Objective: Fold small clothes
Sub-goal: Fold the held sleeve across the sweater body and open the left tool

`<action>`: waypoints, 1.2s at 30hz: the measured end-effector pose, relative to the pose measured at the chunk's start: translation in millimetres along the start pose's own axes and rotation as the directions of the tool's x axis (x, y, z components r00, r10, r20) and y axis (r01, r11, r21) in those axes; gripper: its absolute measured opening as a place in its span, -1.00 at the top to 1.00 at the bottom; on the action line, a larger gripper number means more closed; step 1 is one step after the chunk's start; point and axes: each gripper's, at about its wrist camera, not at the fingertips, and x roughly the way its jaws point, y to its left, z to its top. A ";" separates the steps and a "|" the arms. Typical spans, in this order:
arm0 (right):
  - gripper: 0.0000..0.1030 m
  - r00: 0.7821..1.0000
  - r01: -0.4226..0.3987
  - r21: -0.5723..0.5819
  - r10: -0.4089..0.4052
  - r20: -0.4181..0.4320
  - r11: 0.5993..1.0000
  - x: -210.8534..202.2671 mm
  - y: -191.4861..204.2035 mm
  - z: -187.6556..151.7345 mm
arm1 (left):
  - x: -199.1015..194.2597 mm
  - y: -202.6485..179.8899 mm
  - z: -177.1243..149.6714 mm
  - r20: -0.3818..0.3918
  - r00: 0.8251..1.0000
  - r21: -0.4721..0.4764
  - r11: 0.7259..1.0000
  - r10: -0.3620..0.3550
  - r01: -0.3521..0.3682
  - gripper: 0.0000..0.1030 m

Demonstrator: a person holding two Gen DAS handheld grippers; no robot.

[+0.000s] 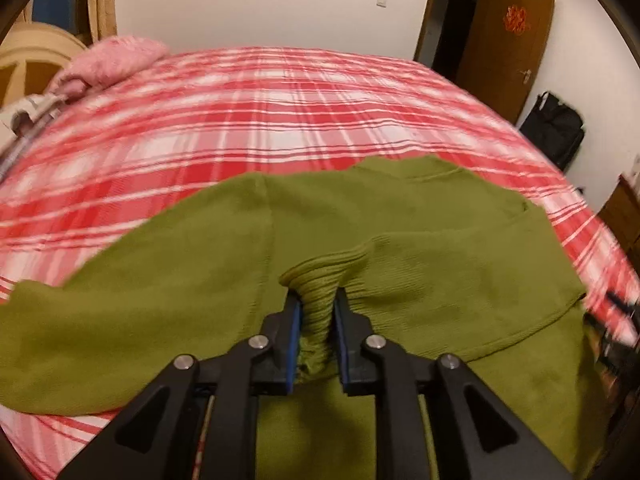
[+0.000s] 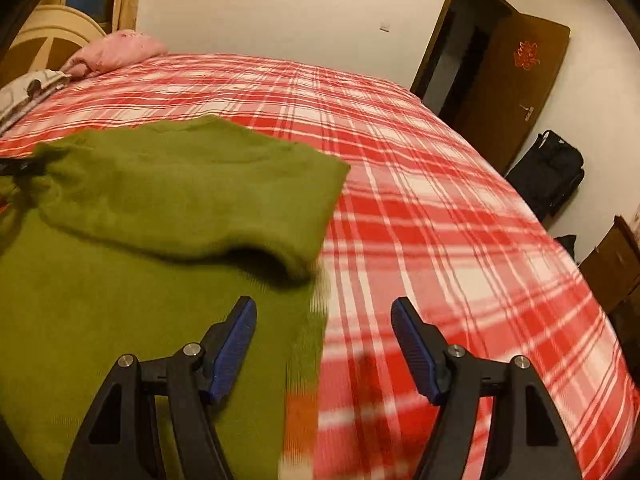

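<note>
The left tool [image 1: 316, 300] pinches the ribbed cuff [image 1: 320, 280] of the green knit sweater [image 1: 180, 280] on the red checked bed [image 1: 280, 120]; lay it flat before letting go, while the wide-open right tool [image 2: 324, 308] waits empty.

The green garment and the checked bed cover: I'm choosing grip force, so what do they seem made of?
Green garment: a soft matte knit, probably wool or acrylic; the cuff bunched between the left gripper pads shows ribbing. Checked bed cover: a thin woven fabric, perhaps cotton, matte; its red and white plaid lies flat with faint creases.
</note>
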 end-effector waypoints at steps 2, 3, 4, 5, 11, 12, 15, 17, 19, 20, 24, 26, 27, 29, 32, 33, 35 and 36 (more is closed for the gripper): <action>-0.37 0.999 0.029 0.003 -0.029 -0.016 1.000 11.4 -2.1 8.2 | -1.6 6.6 -3.7 0.001 0.999 0.021 0.998 0.051 -0.051 0.48; -0.37 0.999 0.046 0.015 -0.046 -0.027 0.999 17.9 -6.4 10.4 | -1.4 10.0 -5.3 -0.002 0.998 0.020 0.998 0.055 -0.055 0.48; -0.37 0.997 0.064 0.035 -0.062 -0.047 0.997 25.0 -13.6 10.5 | -1.3 13.9 -9.0 -0.015 0.998 0.026 0.998 0.056 -0.056 0.48; -0.37 0.996 0.062 0.063 -0.058 -0.073 0.996 30.8 -21.7 7.0 | -0.3 15.3 -10.4 -0.023 0.998 0.030 0.998 0.058 -0.058 0.48; -0.38 0.994 0.033 0.100 -0.022 -0.107 0.994 14.6 -33.7 -14.8 | -3.1 9.2 -22.1 -0.036 0.999 0.069 0.998 -0.012 0.014 0.48; -0.38 0.993 0.047 0.086 -0.038 -0.109 0.995 8.0 -34.5 -15.2 | -0.8 7.4 -21.3 -0.037 0.999 0.070 0.997 -0.013 0.016 0.48; -0.38 0.994 0.064 0.092 -0.055 -0.092 0.994 -6.9 -40.6 -11.1 | 9.4 9.2 -17.5 -0.046 0.999 0.039 0.999 -0.020 0.022 0.48; -0.38 0.996 0.044 0.102 -0.036 -0.081 0.994 -11.2 -43.8 -4.3 | 14.9 13.0 -15.6 -0.065 0.997 0.010 1.000 -0.029 0.029 0.48; -0.38 0.997 0.024 0.086 -0.018 -0.071 0.996 -16.0 -42.1 5.5 | 13.8 12.4 -16.1 -0.075 0.997 0.009 1.000 -0.024 0.025 0.48; -0.38 0.997 0.030 0.071 -0.025 -0.067 0.997 -17.6 -39.5 10.8 | 10.7 10.6 -17.7 -0.074 0.997 0.024 0.999 -0.020 0.022 0.48; -0.38 0.999 -0.038 0.057 0.040 -0.026 0.998 -18.2 -26.0 34.7 | 3.2 11.9 -32.6 -0.065 0.998 0.066 0.998 -0.007 0.011 0.45; -0.38 0.991 -0.133 0.068 0.134 -0.009 0.989 -12.6 -15.0 47.8 | -2.3 15.2 -40.1 -0.051 0.999 0.076 0.997 -0.012 0.016 0.41; -0.38 0.982 -0.186 0.080 0.187 -0.005 0.979 -7.9 -8.9 53.6 | -5.3 15.4 -43.5 -0.038 0.999 0.084 0.996 -0.011 0.014 0.41; -0.38 0.968 -0.248 0.099 0.251 -0.016 0.964 4.0 3.5 59.4 | -10.9 16.2 -49.8 -0.017 1.000 0.100 0.995 -0.007 0.008 0.41; -0.38 0.963 -0.254 0.076 0.260 -0.073 0.964 29.4 33.5 61.9 | -25.7 20.7 -49.0 0.020 0.999 0.074 0.997 -0.035 0.033 0.16; -0.38 0.962 -0.237 0.056 0.242 -0.127 0.970 41.3 45.6 57.1 | -29.0 21.5 -47.4 0.033 0.999 0.071 0.997 -0.034 0.031 0.08; -0.38 0.964 -0.219 0.034 0.222 -0.147 0.975 44.3 56.0 47.8 | -37.4 24.2 -39.5 0.083 0.996 0.068 0.997 -0.030 0.025 -0.14; -0.38 0.968 -0.209 0.026 0.210 -0.137 0.978 40.9 56.7 46.7 | -38.6 24.8 -34.1 0.101 0.995 0.068 0.998 -0.022 0.016 -0.18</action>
